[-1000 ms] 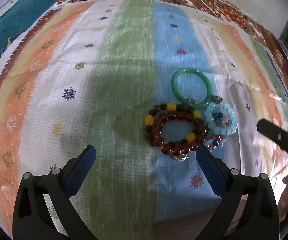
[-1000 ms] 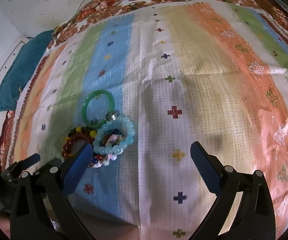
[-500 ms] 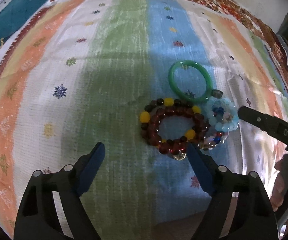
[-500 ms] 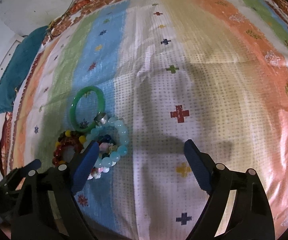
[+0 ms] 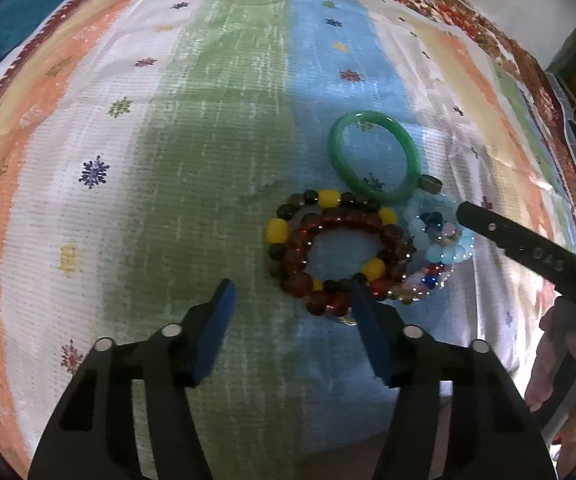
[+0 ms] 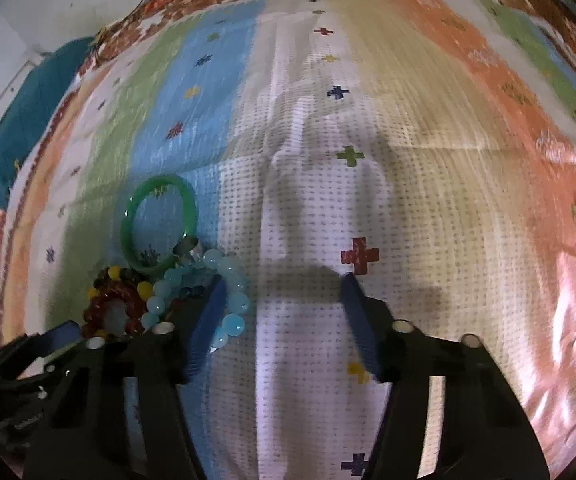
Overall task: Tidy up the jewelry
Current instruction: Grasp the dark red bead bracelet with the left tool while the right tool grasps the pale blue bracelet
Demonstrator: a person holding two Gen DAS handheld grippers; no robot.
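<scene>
1. Striped cloth [image 5: 207, 128] – bands of green, blue, orange and white with small flower and cross motifs; carries all the jewelry.
2. Green bangle [image 5: 374, 162] – lies flat on the blue band, farthest of the cluster from both tools.
3. Dark red beaded bracelet [image 5: 340, 256] – stacked with a strand of brown and yellow beads, touching the bangle's near edge.
4. Pale blue beaded bracelet [image 6: 223, 292] – just right of the red one, over smaller multicoloured beads; a small metal ring [image 6: 187, 249] sits at its far edge beside the bangle.
5. Left tool [image 5: 292, 300] – jaws apart, empty; its right finger overlaps the red bracelet's near edge.
6. Right tool [image 6: 283, 288] – jaws apart, empty; its left finger overlaps the pale blue bracelet.
7. Teal fabric [image 6: 19, 120] – at the cloth's far left edge.
</scene>
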